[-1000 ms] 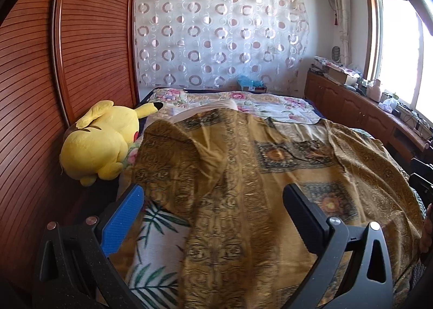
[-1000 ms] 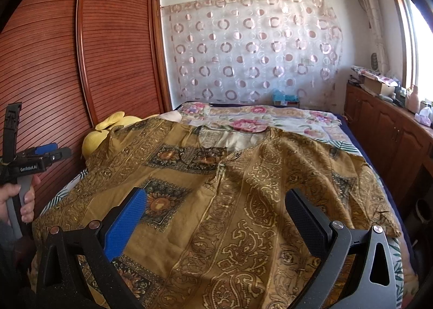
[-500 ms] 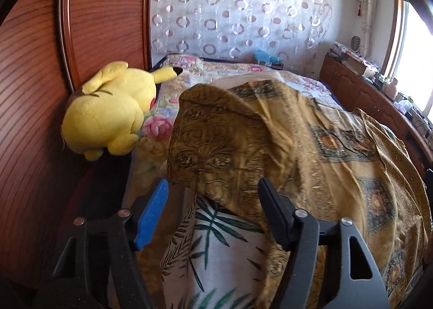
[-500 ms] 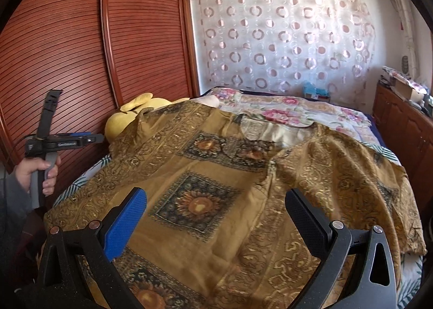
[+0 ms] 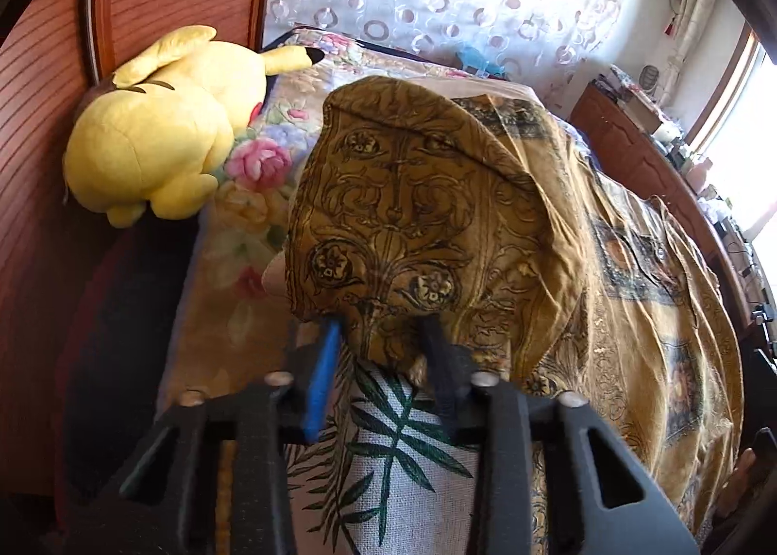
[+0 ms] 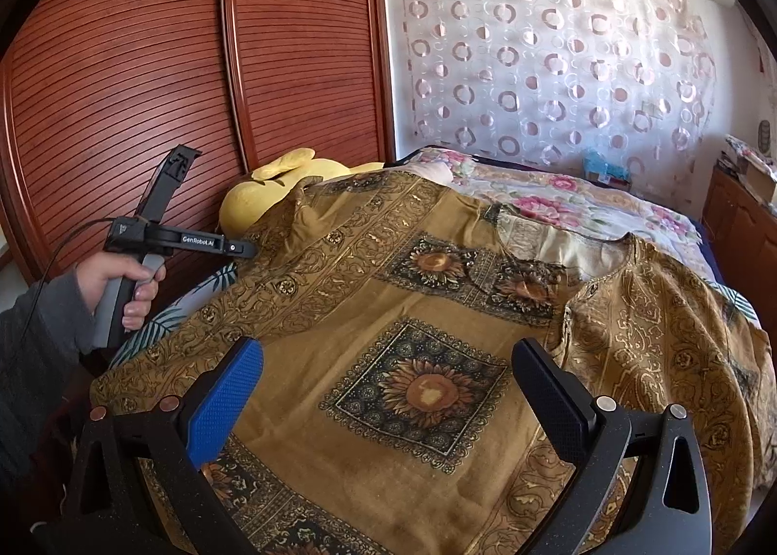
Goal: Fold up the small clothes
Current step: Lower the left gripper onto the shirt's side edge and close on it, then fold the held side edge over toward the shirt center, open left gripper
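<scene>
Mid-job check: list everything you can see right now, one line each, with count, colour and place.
shirt: one, mustard with dark sunflower squares, spread across the bed
sleeve: one, mustard, near corner of the shirt, hem between the left claw's fingers
sheet: one, white with green leaves, under the shirt
quilt: one, pale with pink flowers, far end of the bed
plush toy: one, yellow, between bed and wardrobe
wardrobe: one, reddish-brown slatted doors, beside the bed
curtain: one, sheer white with rings, back wall
left claw: closing on the sleeve hem
right claw: wide open above the shirt
hand: one, grey sleeve, gripping the left claw's handle
</scene>
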A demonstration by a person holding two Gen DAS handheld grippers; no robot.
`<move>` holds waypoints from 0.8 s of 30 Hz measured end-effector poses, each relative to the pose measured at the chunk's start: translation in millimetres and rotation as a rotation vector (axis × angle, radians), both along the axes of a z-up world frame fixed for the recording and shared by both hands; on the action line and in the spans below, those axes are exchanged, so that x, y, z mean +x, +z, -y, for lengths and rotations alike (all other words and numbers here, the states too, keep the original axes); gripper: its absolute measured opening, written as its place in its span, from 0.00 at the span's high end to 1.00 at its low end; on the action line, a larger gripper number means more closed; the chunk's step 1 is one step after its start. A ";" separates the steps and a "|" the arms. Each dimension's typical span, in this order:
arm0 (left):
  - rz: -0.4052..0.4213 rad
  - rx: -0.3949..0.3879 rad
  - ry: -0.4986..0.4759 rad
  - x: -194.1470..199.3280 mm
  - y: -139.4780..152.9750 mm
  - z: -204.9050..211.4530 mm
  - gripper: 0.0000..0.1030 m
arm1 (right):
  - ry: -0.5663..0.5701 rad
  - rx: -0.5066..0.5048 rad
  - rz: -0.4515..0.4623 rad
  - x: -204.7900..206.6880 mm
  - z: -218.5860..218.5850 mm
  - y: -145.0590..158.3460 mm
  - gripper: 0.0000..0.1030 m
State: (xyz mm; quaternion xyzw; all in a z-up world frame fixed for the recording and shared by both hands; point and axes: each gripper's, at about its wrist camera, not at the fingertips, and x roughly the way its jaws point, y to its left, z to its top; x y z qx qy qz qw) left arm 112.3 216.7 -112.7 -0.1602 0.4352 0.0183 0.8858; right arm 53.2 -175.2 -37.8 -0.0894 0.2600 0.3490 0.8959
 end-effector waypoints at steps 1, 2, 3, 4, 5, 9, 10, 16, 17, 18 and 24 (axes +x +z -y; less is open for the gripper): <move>0.004 0.003 -0.001 -1.1 0.6 1.1 0.81 | 0.002 -0.001 -0.006 1.6 2.9 -0.8 0.00; 0.012 0.007 -0.004 -2.4 1.8 2.5 0.88 | 0.004 -0.004 -0.006 3.5 -0.2 -0.4 0.00; 0.022 0.019 -0.005 -4.3 3.6 4.4 0.90 | 0.004 -0.009 -0.007 5.5 -2.7 0.1 0.00; 0.037 0.042 -0.010 -6.4 6.1 6.9 0.93 | 0.004 -0.012 -0.007 6.8 -0.8 0.1 0.00; 0.047 0.068 -0.015 -8.3 9.5 10.1 0.94 | 0.003 -0.013 -0.007 6.8 -1.7 0.8 0.00; 0.129 0.155 -0.017 -21.7 35.3 20.7 0.94 | 0.004 -0.002 -0.001 -0.2 -6.4 3.6 0.00; 0.153 0.160 -0.024 -24.0 44.0 23.7 0.94 | 0.001 0.001 -0.001 -0.7 -7.6 3.2 0.00; 0.239 0.182 -0.113 -26.1 81.4 57.0 0.94 | -0.043 0.032 -0.012 7.4 0.7 2.5 0.00; 0.246 0.186 -0.133 -25.9 84.5 64.7 0.94 | -0.051 0.035 -0.010 8.2 4.4 3.3 0.00; 0.253 0.188 -0.156 -25.6 87.3 72.9 0.94 | -0.058 0.037 -0.008 8.4 7.5 3.8 0.00; 0.248 0.176 -0.270 -26.7 86.0 115.0 0.94 | -0.087 0.054 -0.017 9.4 22.9 4.2 0.00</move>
